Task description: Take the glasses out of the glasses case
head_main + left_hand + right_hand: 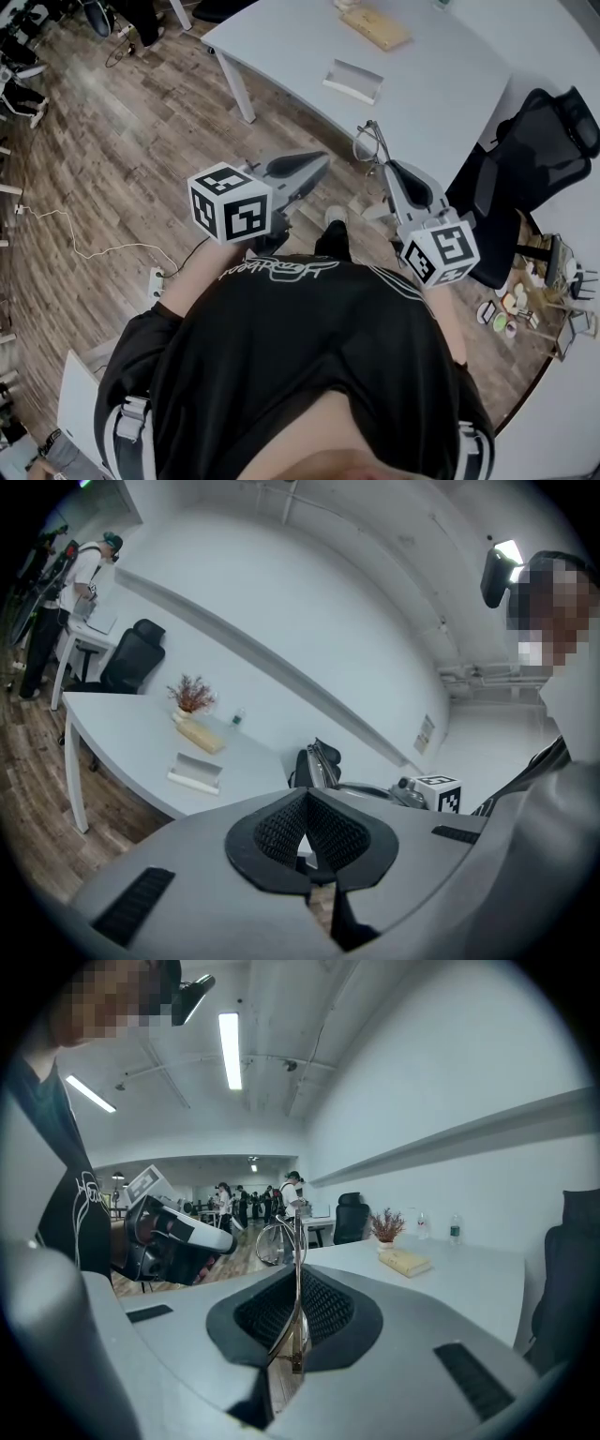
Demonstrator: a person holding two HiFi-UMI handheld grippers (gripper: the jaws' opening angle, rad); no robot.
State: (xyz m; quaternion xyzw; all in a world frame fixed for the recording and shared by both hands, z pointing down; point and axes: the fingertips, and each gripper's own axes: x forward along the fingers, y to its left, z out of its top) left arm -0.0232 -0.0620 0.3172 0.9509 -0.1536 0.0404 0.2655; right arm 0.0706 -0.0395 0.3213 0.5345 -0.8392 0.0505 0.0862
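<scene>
My right gripper (386,170) is shut on one temple of the thin metal-rimmed glasses (367,143), held in the air in front of the white table (441,103). In the right gripper view the temple runs up between the pads, and the lenses (275,1241) stand beyond the gripper's tips (298,1277). The open pale glasses case (353,81) lies on the table further off; it also shows in the left gripper view (195,772). My left gripper (322,164) hangs to the left of the glasses, shut with nothing in it (307,805).
A tan box (375,27) and a small dried plant (191,696) sit at the table's far side. A black office chair (534,155) stands to the right. Wooden floor (122,141) with a cable lies to the left. Several people stand far off.
</scene>
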